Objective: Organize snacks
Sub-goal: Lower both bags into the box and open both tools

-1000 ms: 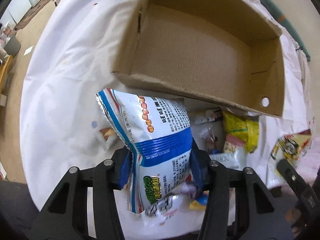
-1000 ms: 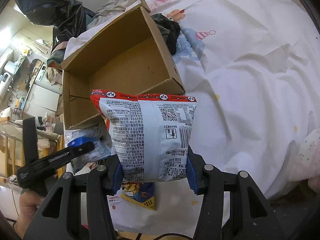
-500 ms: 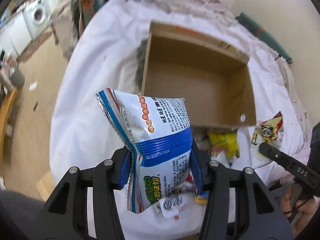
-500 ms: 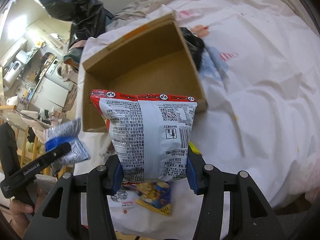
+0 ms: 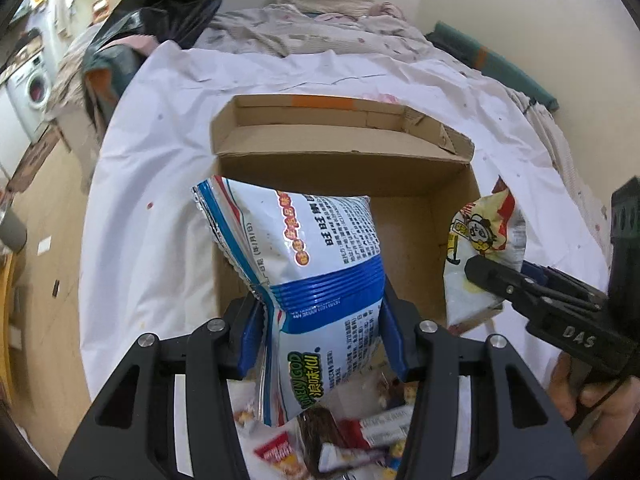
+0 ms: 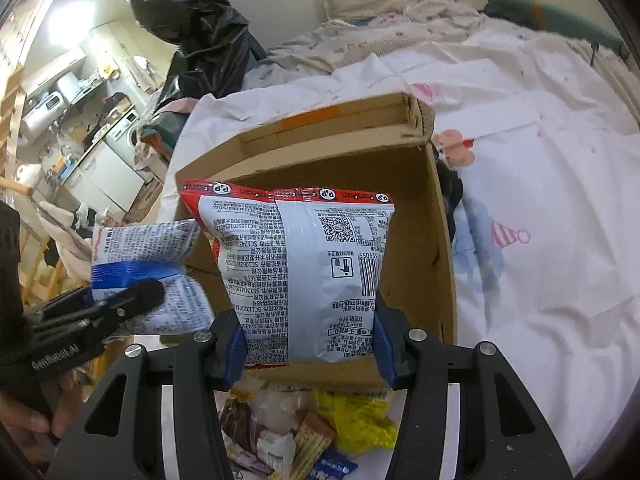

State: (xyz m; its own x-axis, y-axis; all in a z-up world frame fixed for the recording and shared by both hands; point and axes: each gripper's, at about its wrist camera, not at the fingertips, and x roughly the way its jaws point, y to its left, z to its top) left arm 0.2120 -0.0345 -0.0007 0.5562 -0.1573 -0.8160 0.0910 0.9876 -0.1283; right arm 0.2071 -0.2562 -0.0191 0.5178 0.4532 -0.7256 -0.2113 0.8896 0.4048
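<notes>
Snacks fill both grippers. On the left, the left gripper [image 5: 320, 332] squeezes a blue and white bag [image 5: 304, 264] between its blue pads, and the bag hangs over the near left part of the open cardboard box [image 5: 404, 168]. On the right, the right gripper [image 6: 310, 344] squeezes a red-topped bag [image 6: 304, 268] over the near edge of the box. The box sits on a white sheet [image 6: 540, 240]. Small loose snacks [image 6: 304, 436] lie in a pile on the sheet, just in front of the box.

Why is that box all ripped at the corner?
The cardboard box has a torn, ragged far right corner, seen in both views. It is empty inside. Small snacks lie jumbled on the sheet before it; each gripper holds a bag.
</notes>
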